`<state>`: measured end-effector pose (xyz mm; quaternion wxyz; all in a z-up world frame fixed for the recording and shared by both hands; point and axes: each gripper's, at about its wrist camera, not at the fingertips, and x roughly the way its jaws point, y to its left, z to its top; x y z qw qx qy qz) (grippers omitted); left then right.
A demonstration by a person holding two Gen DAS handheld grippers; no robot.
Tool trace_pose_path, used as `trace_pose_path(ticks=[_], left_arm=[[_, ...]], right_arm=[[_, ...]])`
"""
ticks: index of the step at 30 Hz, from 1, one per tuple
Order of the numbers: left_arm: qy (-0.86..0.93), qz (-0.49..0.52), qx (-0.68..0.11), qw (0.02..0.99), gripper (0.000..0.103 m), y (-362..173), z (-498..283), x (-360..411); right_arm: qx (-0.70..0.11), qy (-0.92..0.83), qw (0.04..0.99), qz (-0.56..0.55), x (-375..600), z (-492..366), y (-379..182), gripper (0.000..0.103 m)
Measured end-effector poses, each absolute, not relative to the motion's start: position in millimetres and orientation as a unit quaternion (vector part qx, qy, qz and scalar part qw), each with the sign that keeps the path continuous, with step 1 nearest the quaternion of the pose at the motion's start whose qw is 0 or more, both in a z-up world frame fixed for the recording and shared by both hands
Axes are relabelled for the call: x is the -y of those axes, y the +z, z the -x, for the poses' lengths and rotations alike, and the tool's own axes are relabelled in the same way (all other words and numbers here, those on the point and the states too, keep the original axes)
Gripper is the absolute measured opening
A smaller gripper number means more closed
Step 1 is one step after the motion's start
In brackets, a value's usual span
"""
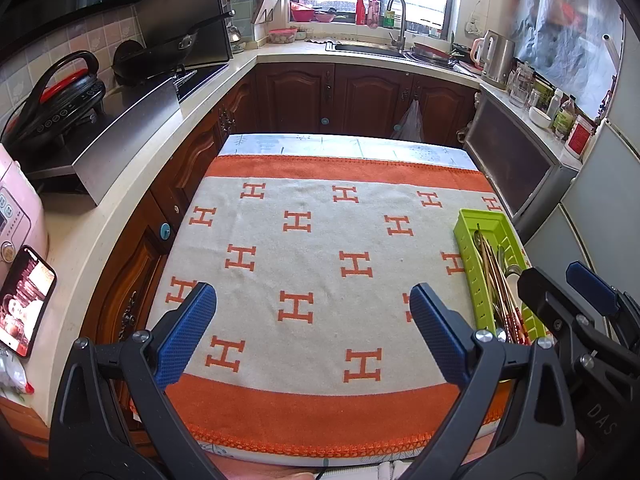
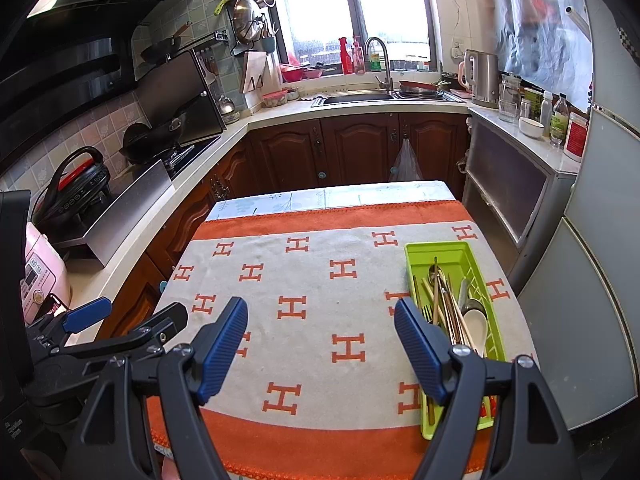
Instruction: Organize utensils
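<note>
A lime-green slotted tray point(image 2: 452, 250) lies along the right edge of the table, on an orange and cream blanket point(image 2: 320, 264) with H marks. It holds chopsticks point(image 2: 444, 312), a metal spoon point(image 2: 433, 272), a fork point(image 2: 427, 312) and a white ceramic spoon point(image 2: 476, 326). My right gripper point(image 2: 320, 308) hovers open and empty over the blanket, its right finger just left of the tray. My left gripper point(image 1: 312, 294) is open and empty above the blanket's near half. In the left wrist view the tray point(image 1: 472, 264) sits at the right, partly hidden by the right gripper point(image 1: 560, 278).
A counter runs along the left with a pink rice cooker point(image 2: 40, 280), a phone point(image 1: 24, 300) and a stove with a wok point(image 2: 160, 136). Dark wood cabinets point(image 2: 360, 148) and the sink point(image 2: 360, 98) are behind the table. A grey fridge point(image 2: 592, 280) stands close on the right.
</note>
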<state>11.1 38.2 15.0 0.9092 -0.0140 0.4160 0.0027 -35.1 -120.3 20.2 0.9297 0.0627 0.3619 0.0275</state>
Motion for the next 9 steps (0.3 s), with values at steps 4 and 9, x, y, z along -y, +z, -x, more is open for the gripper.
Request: trace_pose_path(ticks=[4, 9], left_arm=[[0.003, 0.014, -0.415, 0.910, 0.097, 14.8, -11.1, -38.4], [0.003, 0.015, -0.417, 0.909, 0.097, 14.3, -11.0, -38.5]], right_arm=[[-0.362, 0.027, 0.929, -0.063, 120.0, 35.2, 20.1, 0.076], [-0.364, 0.027, 0.929, -0.064, 119.7, 35.7, 17.8, 0.076]])
